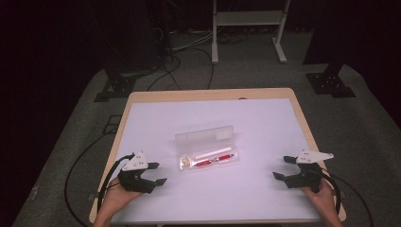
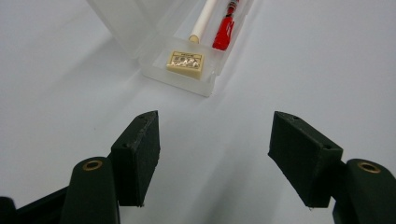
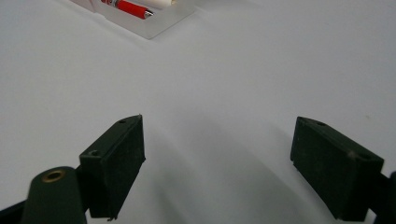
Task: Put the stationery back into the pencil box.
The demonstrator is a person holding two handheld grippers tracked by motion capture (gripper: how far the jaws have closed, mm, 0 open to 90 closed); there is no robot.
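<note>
A clear plastic pencil case [image 1: 206, 147] lies open in the middle of the white table, its lid folded back. Inside lie a red pen [image 1: 215, 160], a white stick [image 1: 209, 154] and a small beige eraser [image 1: 187, 161]. The left gripper view shows the eraser [image 2: 185, 62], the white stick [image 2: 204, 21] and the red pen [image 2: 225, 29] in the case [image 2: 154, 51] just ahead. My left gripper [image 1: 157, 173] rests at the front left, open and empty. My right gripper [image 1: 283, 167] sits at the front right, open and empty. In the right gripper view the pen [image 3: 127, 8] is at the top edge.
The white mat [image 1: 142, 123] covers a wooden table [image 1: 208, 95]. Cables trail from both grippers over the table's front edge. Beyond the table stand a white frame [image 1: 248, 28], black stands and floor cables.
</note>
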